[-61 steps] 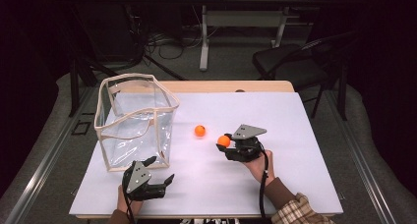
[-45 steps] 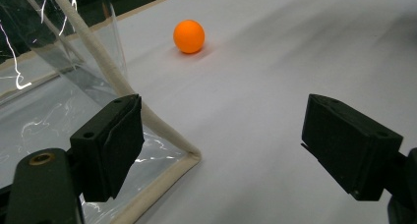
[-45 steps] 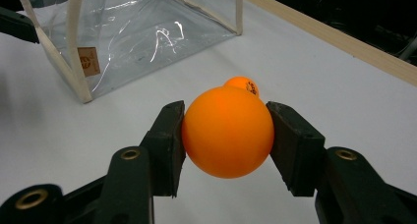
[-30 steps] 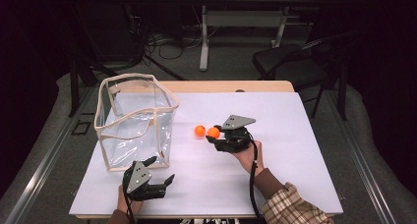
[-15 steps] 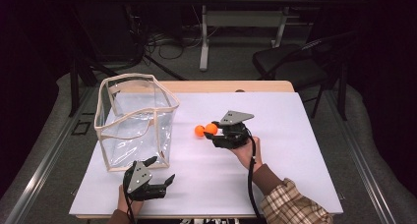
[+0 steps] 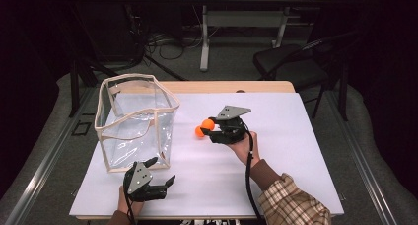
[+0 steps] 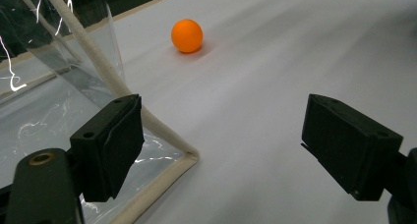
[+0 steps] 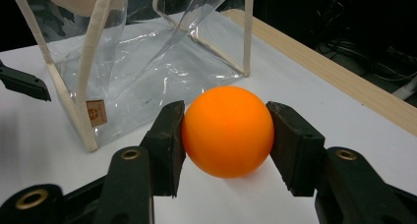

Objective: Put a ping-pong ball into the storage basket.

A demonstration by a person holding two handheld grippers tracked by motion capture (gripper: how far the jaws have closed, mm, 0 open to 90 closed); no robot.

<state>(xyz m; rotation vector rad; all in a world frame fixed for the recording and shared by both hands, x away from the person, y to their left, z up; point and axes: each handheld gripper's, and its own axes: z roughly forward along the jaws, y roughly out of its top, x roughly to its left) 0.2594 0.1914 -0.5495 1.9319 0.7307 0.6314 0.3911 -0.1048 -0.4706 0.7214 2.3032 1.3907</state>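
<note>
My right gripper point(image 6: 211, 128) is shut on an orange ball point(image 6: 208, 123) and holds it just above the white table, right of the bag. In the right gripper view the ball point(image 8: 227, 135) sits squarely between the two black pads point(image 8: 167, 145). A second orange ball point(image 6: 198, 132) lies on the table right beside the held one, and it also lies ahead of the open jaws in the left gripper view point(image 7: 187, 36). A clear plastic bag point(image 6: 133, 119) with cream trim stands open-topped at the left. My left gripper point(image 6: 161, 170) rests open by the bag's near corner point(image 7: 189, 155), with nothing between its jaws.
The white table top point(image 6: 296, 151) reaches a wooden strip at the far edge point(image 6: 231, 87). A dark chair point(image 6: 291, 62) and desk legs stand beyond it. A person's plaid sleeve point(image 6: 293, 205) comes in at the lower right.
My right gripper has carried its ball leftward and slightly away, up to the loose ball near the bag. The left gripper has stayed put.
</note>
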